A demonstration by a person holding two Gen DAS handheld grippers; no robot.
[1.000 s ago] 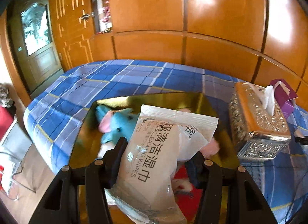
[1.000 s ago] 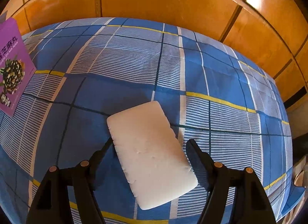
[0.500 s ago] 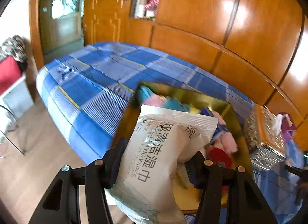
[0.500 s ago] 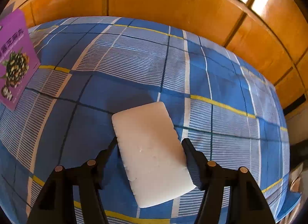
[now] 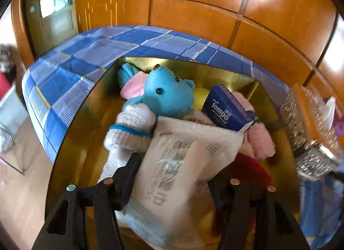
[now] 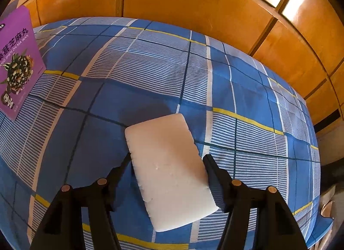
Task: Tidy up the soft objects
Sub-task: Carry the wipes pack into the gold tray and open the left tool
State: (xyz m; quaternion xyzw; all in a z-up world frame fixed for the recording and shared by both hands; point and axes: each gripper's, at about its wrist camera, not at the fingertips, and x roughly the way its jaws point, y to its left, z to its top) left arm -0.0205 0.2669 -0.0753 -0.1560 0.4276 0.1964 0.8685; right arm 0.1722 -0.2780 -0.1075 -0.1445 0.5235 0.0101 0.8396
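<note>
Gold tray (image 5: 90, 108) sits on the blue plaid bedspread (image 5: 71, 73), loaded with soft items: a blue plush elephant (image 5: 167, 97) at the back, a white sock with a blue band (image 5: 131, 129) just before it, a blue Tempo tissue pack (image 5: 225, 108) leaning to the right, and pink plush pieces (image 5: 260, 142) beside that. Left gripper (image 5: 176, 176) hangs over the tray with a white wet-wipes pack (image 5: 182, 168) between its fingers; the jaws are opening, the left finger at the pack's edge, the right finger's contact lost in blur. An ornate silver tissue box (image 5: 305, 125) stands just right of the tray. Right gripper (image 6: 167, 164) straddles a white foam block (image 6: 169, 172) lying flat on the bedspread, jaws moderately wide, both fingers close at its long sides, firm contact not discernible. A purple snack pouch (image 6: 17, 65) stands well apart at far left
</note>
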